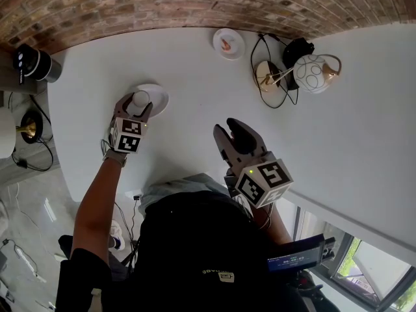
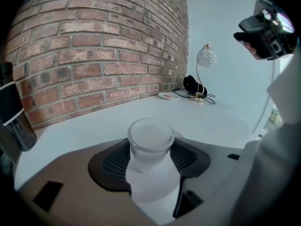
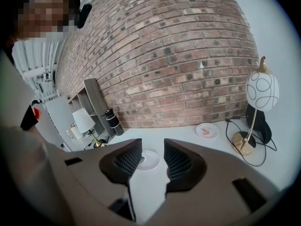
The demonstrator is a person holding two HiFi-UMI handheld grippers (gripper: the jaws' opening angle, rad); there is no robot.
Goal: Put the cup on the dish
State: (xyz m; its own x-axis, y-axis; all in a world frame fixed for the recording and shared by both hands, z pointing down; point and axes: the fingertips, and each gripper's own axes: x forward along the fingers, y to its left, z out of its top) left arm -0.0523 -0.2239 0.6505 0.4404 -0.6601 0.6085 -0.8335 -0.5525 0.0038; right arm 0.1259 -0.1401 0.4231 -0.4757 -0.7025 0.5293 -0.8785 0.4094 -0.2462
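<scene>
Nearest, right gripper (image 1: 229, 131): jaws partly apart, nothing between them. Further out, left gripper (image 1: 136, 106) clamped on small upright frosted translucent cup (image 2: 150, 140), right over near edge of round white dish (image 1: 161, 95), maybe touching, hard to say. Way back, small white saucer (image 1: 229, 43) with something pinkish in it.

I count two lamps, globe lamp (image 1: 314, 72) and shaded lamp (image 3: 84, 120); two dishes, pink-spotted dish (image 1: 235, 49) near the globe lamp, plain dish (image 1: 158, 96) well left of it; one cup (image 1: 141, 98); one bottle (image 1: 36, 64).
</scene>
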